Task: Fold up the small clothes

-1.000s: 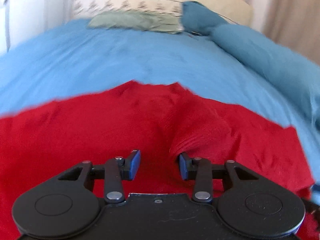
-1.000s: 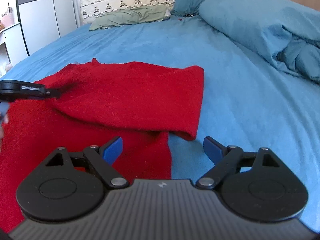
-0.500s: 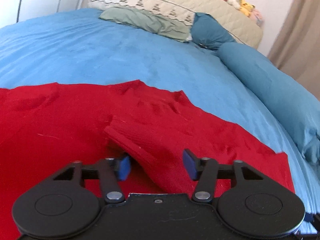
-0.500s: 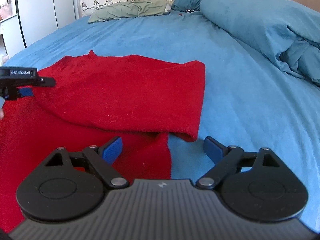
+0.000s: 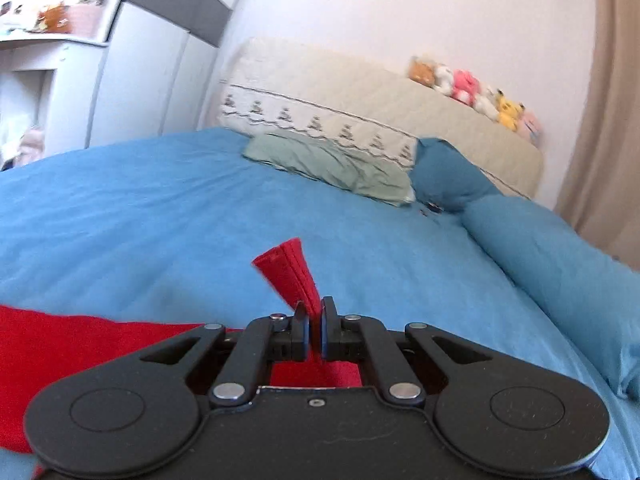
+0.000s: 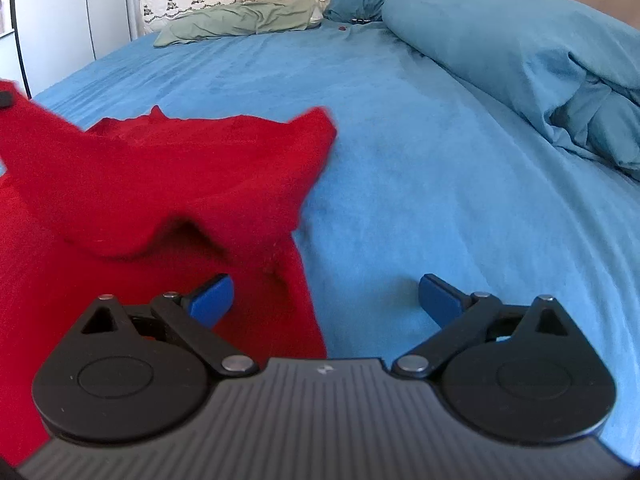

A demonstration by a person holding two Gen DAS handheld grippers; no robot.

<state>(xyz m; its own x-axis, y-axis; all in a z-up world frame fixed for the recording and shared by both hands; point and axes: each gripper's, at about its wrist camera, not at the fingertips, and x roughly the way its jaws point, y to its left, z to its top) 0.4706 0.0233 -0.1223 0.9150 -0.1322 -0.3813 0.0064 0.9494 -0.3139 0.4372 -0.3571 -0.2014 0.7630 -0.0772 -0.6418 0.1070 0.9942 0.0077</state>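
A red knitted garment (image 6: 168, 184) lies partly folded on the blue bed sheet (image 6: 420, 168). My left gripper (image 5: 315, 322) is shut on a folded edge of the red garment (image 5: 292, 270), which sticks up between the pads, and holds it lifted above the bed. In the right wrist view the lifted part rises toward the upper left, where a bit of the left gripper (image 6: 5, 98) shows. My right gripper (image 6: 326, 294) is open and empty, low over the garment's right edge, its left pad over red cloth and its right pad over the sheet.
A rolled teal duvet (image 6: 540, 64) lies along the right side of the bed. A green pillow (image 5: 332, 164) and a teal pillow (image 5: 448, 176) lie by the quilted headboard (image 5: 360, 96) with plush toys on top. White cabinets (image 5: 132, 80) stand at left.
My left gripper has shut on a fold of the red garment and lifted it up off the bed; the cloth now rises at its left side. My right gripper stays open, nearly still.
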